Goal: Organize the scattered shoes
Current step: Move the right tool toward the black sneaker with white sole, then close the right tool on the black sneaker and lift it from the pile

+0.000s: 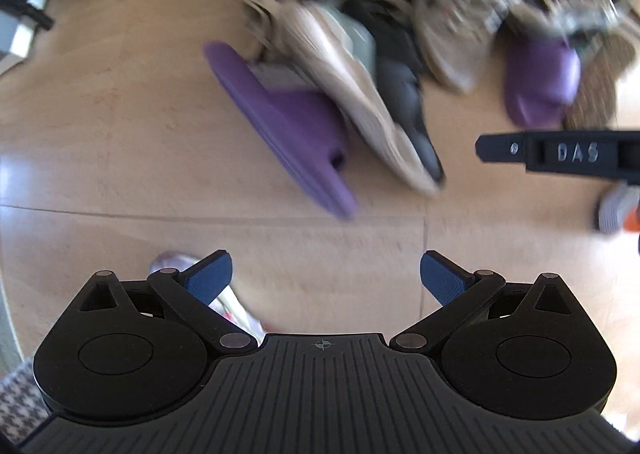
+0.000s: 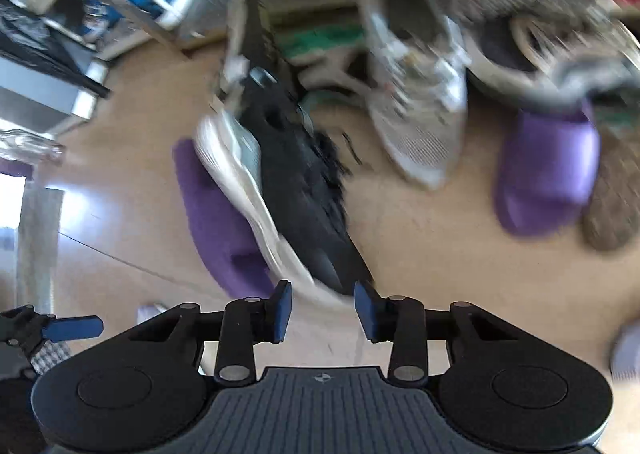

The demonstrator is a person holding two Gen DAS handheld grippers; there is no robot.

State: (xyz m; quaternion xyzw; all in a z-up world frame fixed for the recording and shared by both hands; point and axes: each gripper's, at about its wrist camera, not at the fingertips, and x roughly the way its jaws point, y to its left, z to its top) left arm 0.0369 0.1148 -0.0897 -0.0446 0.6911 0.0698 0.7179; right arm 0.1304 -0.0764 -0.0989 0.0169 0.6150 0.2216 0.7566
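On the wood floor (image 1: 100, 134), heaped shoes (blurred), purple slide (image 1: 288, 126), both hand-held grippers (image 1: 326, 274) (image 2: 322, 310) spread, empty.

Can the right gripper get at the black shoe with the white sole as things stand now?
Probably yes. The right gripper is open and holds nothing, and the toe of the black shoe lies just ahead of its fingertips with only bare floor between. The purple slipper beside it may crowd the left finger.
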